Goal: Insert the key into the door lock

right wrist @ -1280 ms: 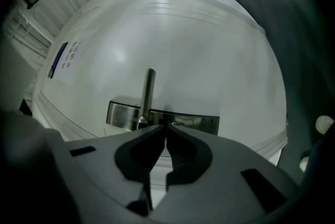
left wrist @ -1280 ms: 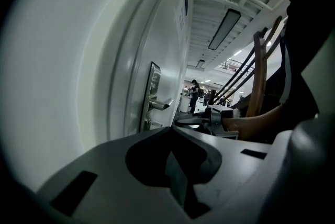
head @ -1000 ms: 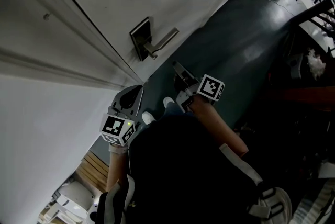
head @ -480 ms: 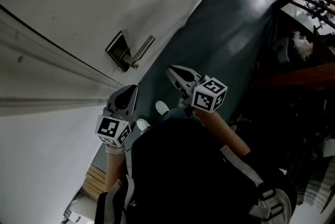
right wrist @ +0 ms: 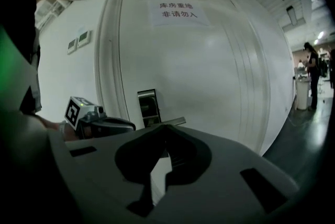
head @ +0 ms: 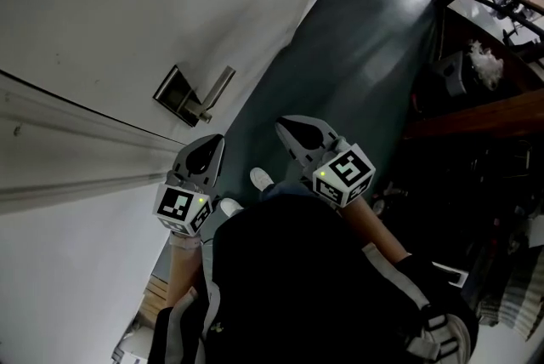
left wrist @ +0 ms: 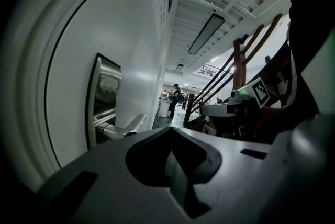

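Approach stage: my left claw [head: 207, 147] and right claw [head: 286, 127] are both closed, no key discernible, near the door lock [head: 175, 93] but not touching it; next move calls for alignment.

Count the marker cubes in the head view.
2. One marker cube sits on the left tongs, beside the door. The other sits on the right tongs, over the dark floor. None appears hidden.

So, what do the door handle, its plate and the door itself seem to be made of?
Door handle: probably metal with a brushed silver finish; its edge catches the light.
Plate: probably polished metal, since it shows dim reflections.
Door: smooth matte white surface, apparently painted; whether wood or metal lies beneath cannot be told.
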Action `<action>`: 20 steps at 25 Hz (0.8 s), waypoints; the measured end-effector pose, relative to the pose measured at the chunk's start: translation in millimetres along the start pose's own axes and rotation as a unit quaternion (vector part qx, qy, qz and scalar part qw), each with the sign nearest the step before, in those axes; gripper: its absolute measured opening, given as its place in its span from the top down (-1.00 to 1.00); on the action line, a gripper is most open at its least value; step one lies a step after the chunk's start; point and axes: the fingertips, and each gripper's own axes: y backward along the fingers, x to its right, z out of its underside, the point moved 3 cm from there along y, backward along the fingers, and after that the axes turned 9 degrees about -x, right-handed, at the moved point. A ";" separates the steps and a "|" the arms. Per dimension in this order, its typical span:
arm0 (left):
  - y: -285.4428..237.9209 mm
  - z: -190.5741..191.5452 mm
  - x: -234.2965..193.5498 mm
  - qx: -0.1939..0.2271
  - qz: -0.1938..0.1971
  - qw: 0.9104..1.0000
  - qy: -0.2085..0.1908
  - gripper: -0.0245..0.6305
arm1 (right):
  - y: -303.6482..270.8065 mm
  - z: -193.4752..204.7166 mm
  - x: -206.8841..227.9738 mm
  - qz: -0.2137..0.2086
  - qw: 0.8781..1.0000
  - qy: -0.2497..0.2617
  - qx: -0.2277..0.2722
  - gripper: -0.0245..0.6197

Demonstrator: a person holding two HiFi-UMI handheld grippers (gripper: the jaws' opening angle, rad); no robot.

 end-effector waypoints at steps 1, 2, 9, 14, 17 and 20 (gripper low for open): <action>-1.7 -1.8 1.6 0.000 0.002 1.000 -0.002 0.90 | 3.6 -0.4 -0.1 0.007 1.000 0.012 -0.001 0.88; -2.9 -3.7 3.1 0.000 0.002 1.000 -0.004 0.90 | 7.0 -0.8 -0.2 0.013 1.000 0.022 -0.002 0.88; -5.0 -17.3 10.7 -0.002 0.003 1.000 -0.020 0.90 | 22.9 3.0 2.0 0.053 0.997 0.057 -0.012 0.87; -4.0 -19.3 12.7 -0.003 0.005 1.000 -0.027 0.90 | 25.7 6.0 0.9 0.056 0.997 0.050 -0.018 0.87; -4.3 -19.1 13.4 -0.005 0.006 1.000 -0.030 0.90 | 24.6 6.9 0.2 0.053 0.997 0.050 -0.017 0.87; -4.0 -18.1 13.8 -0.008 0.006 0.999 -0.031 0.90 | 22.9 8.5 1.7 0.056 0.997 0.047 -0.019 0.87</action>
